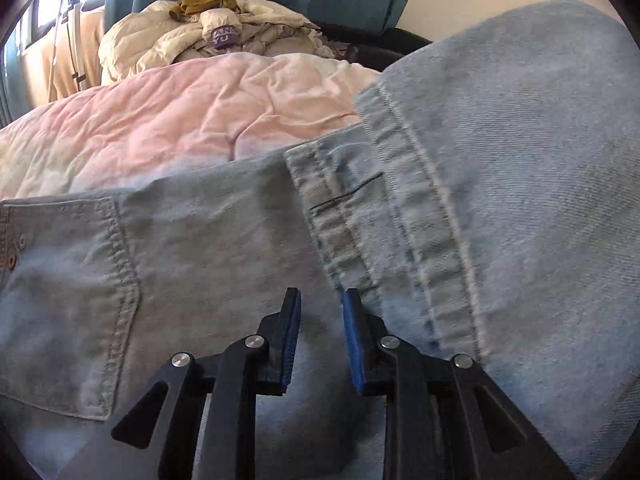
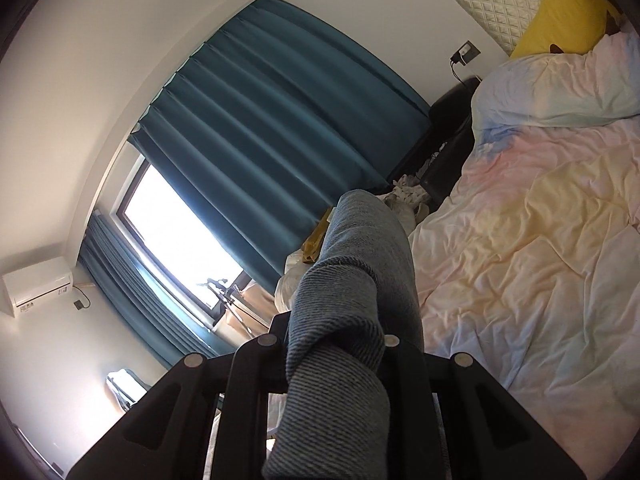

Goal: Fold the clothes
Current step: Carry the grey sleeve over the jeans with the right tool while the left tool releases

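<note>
Light-blue jeans [image 1: 224, 240] lie spread on the bed in the left wrist view, back pocket [image 1: 68, 300] at the left. A leg end with its stitched hem [image 1: 400, 200] is lifted and folded over them from the right. My left gripper [image 1: 320, 294] hovers low over the denim beside that hem, its blue pads apart with nothing pinched between them. In the right wrist view, a bunched fold of the jeans [image 2: 352, 280] rises out of my right gripper [image 2: 340, 332], which is shut on it. The cloth hides both fingertips.
A pink and cream duvet [image 1: 180, 120] covers the bed, with a yellow pillow [image 2: 560, 12] at its head. A pile of unfolded clothes [image 1: 208, 36] sits beyond the jeans. Teal curtains [image 2: 260, 120], a bright window [image 2: 180, 220] and dark furniture [image 2: 448, 140] stand behind.
</note>
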Available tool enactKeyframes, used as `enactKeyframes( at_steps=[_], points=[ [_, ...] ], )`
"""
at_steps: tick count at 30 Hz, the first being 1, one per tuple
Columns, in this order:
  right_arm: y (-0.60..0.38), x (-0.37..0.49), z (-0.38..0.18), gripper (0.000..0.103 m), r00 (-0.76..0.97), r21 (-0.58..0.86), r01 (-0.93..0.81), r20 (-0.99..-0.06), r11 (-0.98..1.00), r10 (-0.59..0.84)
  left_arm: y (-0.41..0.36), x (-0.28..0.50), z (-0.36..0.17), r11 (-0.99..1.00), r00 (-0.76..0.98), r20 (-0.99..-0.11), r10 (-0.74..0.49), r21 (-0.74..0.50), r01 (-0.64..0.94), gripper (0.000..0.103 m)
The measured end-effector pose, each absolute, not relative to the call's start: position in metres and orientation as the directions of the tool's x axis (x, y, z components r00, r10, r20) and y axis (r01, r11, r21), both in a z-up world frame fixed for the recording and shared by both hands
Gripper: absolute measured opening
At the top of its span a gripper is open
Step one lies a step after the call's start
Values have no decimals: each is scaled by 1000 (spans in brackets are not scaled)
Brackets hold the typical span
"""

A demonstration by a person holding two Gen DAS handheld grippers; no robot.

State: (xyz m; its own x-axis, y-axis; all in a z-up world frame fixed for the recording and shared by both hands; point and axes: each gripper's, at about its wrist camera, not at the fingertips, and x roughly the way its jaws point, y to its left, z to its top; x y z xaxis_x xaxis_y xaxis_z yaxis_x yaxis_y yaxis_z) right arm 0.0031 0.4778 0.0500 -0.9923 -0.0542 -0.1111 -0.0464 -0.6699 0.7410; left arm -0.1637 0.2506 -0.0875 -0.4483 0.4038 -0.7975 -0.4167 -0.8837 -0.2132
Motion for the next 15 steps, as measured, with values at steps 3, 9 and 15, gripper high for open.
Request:
enactKeyframes(
  at_steps=[3,9,15],
  points=[
    [465,1,60,17,-993,715,-37,-108,-698,-57,213,-157,-73,-893,-460,-798,390,-205,-401,22],
    [425,-9,80,17,-984,620,-70,-170,-781,-46,110,-142,-41,-948,-551,-797,248,-82,-309,22],
    [368,-24,101,17,-969,484,-133,-245,-865,12,25,-129,-13,-973,-631,-742,225,-134,-190,22]
  ],
)
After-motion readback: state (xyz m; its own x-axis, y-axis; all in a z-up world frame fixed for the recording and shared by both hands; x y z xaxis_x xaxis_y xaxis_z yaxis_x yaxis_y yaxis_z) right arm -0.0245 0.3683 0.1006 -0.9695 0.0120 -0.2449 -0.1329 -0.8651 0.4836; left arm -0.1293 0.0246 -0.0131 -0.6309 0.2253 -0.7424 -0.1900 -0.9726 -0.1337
